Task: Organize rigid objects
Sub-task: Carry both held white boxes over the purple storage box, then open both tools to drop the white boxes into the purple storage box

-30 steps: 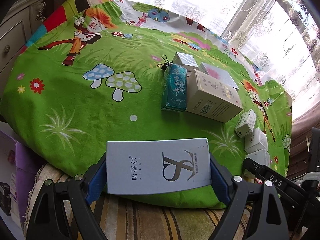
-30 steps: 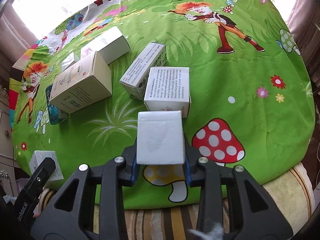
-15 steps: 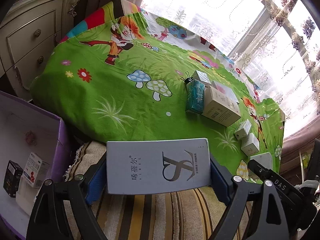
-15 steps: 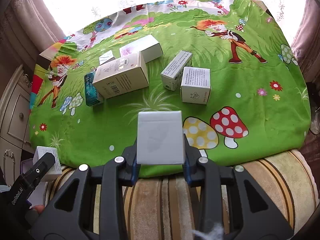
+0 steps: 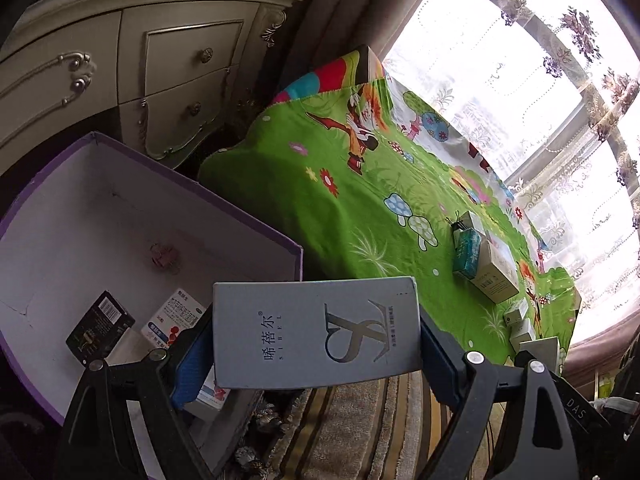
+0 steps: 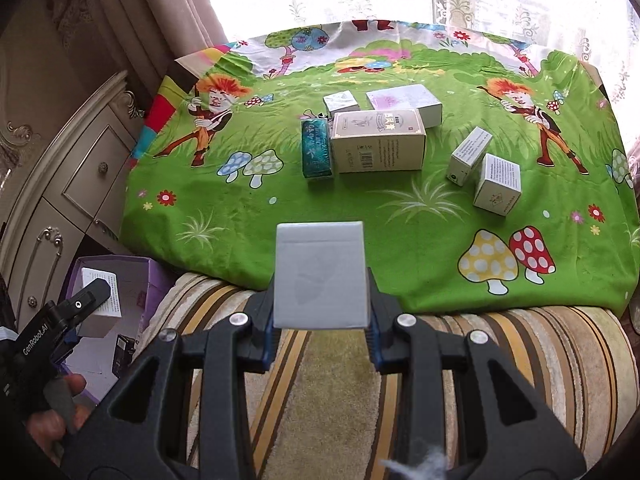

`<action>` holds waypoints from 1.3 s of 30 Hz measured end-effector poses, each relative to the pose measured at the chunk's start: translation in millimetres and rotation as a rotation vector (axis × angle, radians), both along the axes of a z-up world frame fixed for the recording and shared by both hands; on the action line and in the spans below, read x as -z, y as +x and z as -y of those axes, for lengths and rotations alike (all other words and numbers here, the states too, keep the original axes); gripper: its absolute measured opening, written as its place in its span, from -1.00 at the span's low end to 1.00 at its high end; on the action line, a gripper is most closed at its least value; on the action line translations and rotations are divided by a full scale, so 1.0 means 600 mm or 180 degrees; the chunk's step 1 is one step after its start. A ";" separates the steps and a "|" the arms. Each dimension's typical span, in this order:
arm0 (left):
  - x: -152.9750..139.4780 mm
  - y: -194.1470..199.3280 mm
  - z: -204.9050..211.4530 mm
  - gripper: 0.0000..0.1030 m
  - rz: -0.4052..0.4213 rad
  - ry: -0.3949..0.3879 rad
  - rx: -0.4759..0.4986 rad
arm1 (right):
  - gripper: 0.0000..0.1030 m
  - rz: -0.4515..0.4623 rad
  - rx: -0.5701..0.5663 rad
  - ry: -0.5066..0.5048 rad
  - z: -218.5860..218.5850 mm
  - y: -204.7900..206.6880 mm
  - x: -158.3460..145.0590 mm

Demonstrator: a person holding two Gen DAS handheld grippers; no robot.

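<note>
The left tool (image 5: 316, 344) grips a wide grey box (image 5: 316, 332) by its short ends, blue pads pressed on both. Below and left of it stands an open purple bin (image 5: 168, 184) with a white interior, holding a black carton (image 5: 100, 330) and a white-and-blue carton (image 5: 174, 316). The bin sits beside the green cloth (image 5: 320, 200) at its near left edge. Toward the cloth's far right edge, a teal pack (image 5: 466, 252) touches a beige box (image 5: 496, 276).
</note>
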State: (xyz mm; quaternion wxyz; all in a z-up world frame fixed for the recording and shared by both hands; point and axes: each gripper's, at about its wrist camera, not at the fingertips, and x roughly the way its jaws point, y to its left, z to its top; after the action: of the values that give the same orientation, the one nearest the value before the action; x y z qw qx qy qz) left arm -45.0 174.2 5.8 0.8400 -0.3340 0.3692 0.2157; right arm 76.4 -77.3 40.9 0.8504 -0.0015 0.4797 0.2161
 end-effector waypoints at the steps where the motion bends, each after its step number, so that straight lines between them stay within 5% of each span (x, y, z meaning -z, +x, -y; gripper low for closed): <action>1: 0.004 -0.011 -0.014 0.73 -0.0013 -0.0015 -0.0070 | -0.24 -0.0002 -0.0080 -0.0004 -0.014 -0.006 0.000; 9: 0.037 -0.084 -0.107 0.73 -0.0142 -0.0057 -0.0563 | -0.24 0.0008 -0.0888 -0.0062 -0.147 -0.072 0.000; 20: 0.055 -0.125 -0.153 0.73 -0.0263 -0.0026 -0.0832 | -0.24 -0.0129 -0.2019 -0.0331 -0.333 -0.172 0.050; 32: 0.086 -0.131 -0.166 0.75 -0.0529 -0.0104 -0.0977 | -0.23 -0.0257 -0.2561 -0.0573 -0.402 -0.205 0.090; 34: 0.090 -0.130 -0.165 0.85 -0.0562 -0.0125 -0.0977 | -0.14 -0.0298 -0.2555 -0.0551 -0.400 -0.203 0.092; 36: 0.091 -0.130 -0.166 1.00 -0.0585 -0.0109 -0.0994 | 0.27 -0.0258 -0.2494 -0.0529 -0.394 -0.200 0.086; 39: 0.084 -0.132 -0.167 1.00 -0.0513 -0.0090 -0.1011 | 0.61 -0.0081 -0.2390 -0.0465 -0.378 -0.200 0.067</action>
State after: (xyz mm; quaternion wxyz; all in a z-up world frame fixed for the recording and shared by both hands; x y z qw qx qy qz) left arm -124.4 274.4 -44.8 0.7583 -0.3815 0.3809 0.3665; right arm -43.7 149.7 0.9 0.7037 -0.2350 0.4704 0.4778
